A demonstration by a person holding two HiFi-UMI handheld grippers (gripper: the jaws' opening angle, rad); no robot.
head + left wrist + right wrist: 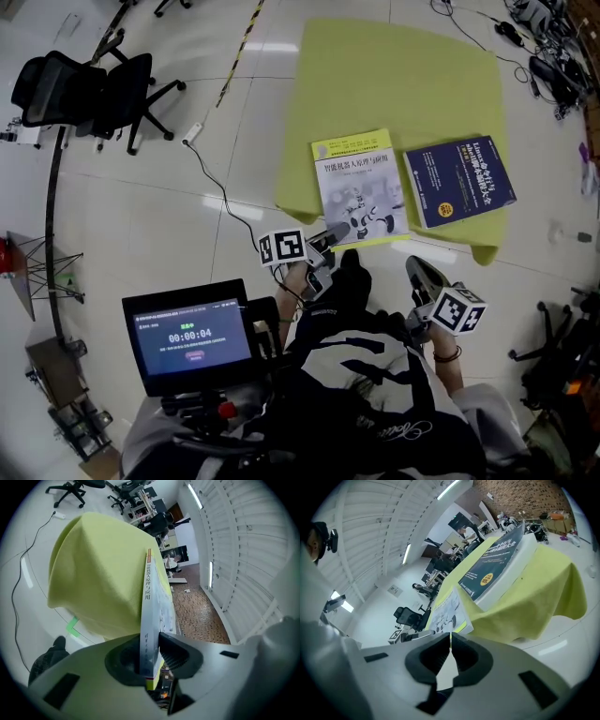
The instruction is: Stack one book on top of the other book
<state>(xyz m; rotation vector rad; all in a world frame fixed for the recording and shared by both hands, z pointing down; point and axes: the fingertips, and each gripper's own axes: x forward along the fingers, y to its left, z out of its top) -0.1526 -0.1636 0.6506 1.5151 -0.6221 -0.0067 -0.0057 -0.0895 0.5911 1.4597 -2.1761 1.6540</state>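
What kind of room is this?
Probably an office or lab: black swivel chairs on a shiny tiled floor, loose cables, and a screen showing a timer.

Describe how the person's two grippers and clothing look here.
Both the left gripper and right gripper have pale grey bodies, black ribbed pads and a white cube printed with black square markers. The person wears a black-and-white patterned top and a thin band on the right wrist.

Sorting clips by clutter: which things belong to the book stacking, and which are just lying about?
Job: yellow book, blue book, left tongs clamped on the yellow book, right tongs shut, empty.
Lying about: office chair, power strip, screen.
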